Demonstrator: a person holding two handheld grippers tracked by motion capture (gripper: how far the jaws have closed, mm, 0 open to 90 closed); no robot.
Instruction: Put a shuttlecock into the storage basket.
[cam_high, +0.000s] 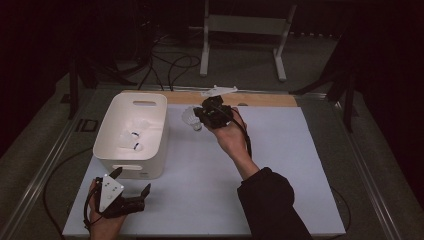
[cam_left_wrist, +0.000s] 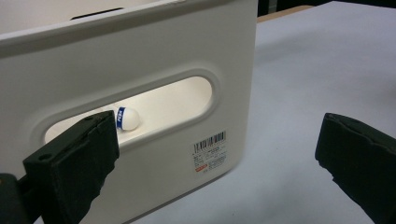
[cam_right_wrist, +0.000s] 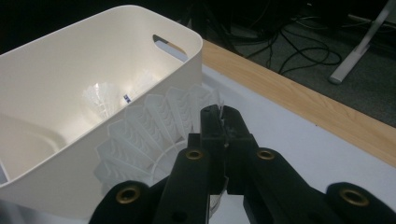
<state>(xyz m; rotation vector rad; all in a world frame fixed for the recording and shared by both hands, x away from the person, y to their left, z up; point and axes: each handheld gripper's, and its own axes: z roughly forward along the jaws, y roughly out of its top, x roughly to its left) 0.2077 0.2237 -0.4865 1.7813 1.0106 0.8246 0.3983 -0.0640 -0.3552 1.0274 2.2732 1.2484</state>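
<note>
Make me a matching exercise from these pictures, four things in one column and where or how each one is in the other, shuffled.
Things:
1. white plastic shuttlecock
2. white plastic bin with handle slots
3. left gripper
4. pale wooden strip

States:
A. along the table's far edge
B. open, jaws wide apart, near the bin's handle slot
C. pinched by its skirt in the right gripper
D. standing on the white mat, other shuttlecocks inside

Pairs: 1-C, 2-D, 3-B, 4-A

Black two-jaw left gripper (cam_high: 131, 182) topped by a grey three-cornered plate; black right gripper (cam_right_wrist: 223, 122) with brass-ringed screw holes; dark long sleeve (cam_high: 272, 202)
</note>
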